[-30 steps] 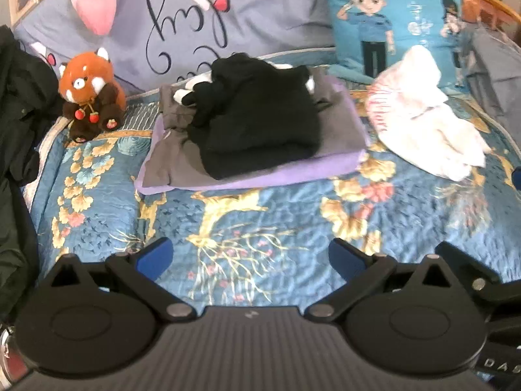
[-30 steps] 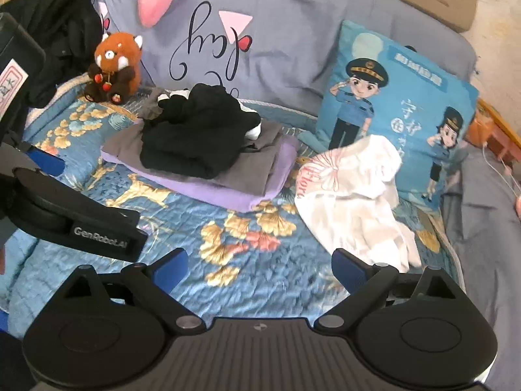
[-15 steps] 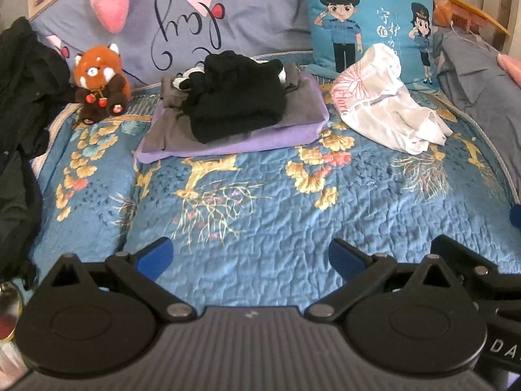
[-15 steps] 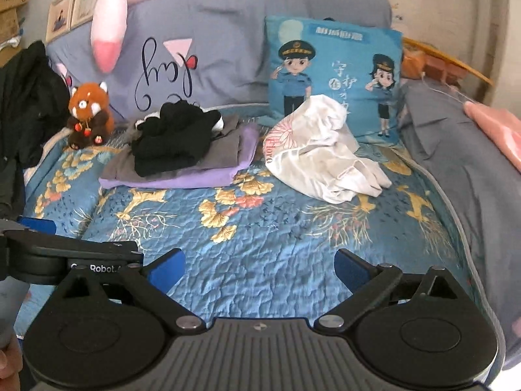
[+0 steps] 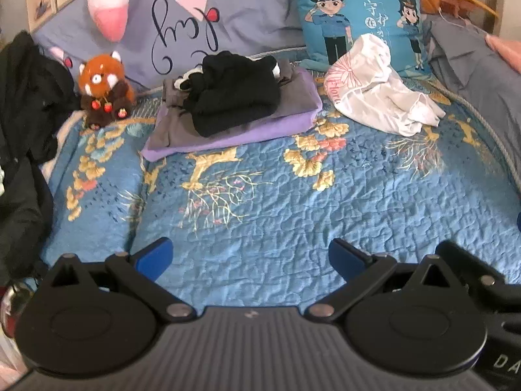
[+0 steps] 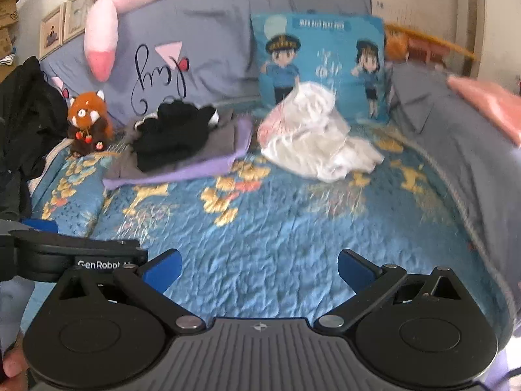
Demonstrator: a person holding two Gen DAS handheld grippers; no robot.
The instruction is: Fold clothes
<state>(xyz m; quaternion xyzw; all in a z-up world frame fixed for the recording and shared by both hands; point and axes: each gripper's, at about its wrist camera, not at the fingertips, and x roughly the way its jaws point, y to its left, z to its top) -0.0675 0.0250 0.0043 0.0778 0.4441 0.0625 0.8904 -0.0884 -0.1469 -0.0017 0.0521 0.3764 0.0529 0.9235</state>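
Clothes lie at the far side of the blue quilt (image 5: 260, 202): a crumpled white garment (image 5: 377, 91) just in front of the cartoon police pillow (image 5: 358, 9), and beside it a stack of folded clothes (image 5: 234, 110), black on grey on purple. Your left gripper (image 5: 250, 257) and right gripper (image 6: 257, 265) both hover over bare quilt with fingers spread wide, grasping nothing, well apart from either pile. A red panda plush (image 5: 104, 88) sits to the left of the stack. The left wrist view renders the garment sharply, its pink print legible. The right wrist view is motion-blurred, yet only it shows your left gripper's body (image 6: 65, 254) from the side, a fingertip of your hand (image 6: 11, 366) at the lower left edge, and the wall (image 6: 423, 6) behind the bed.
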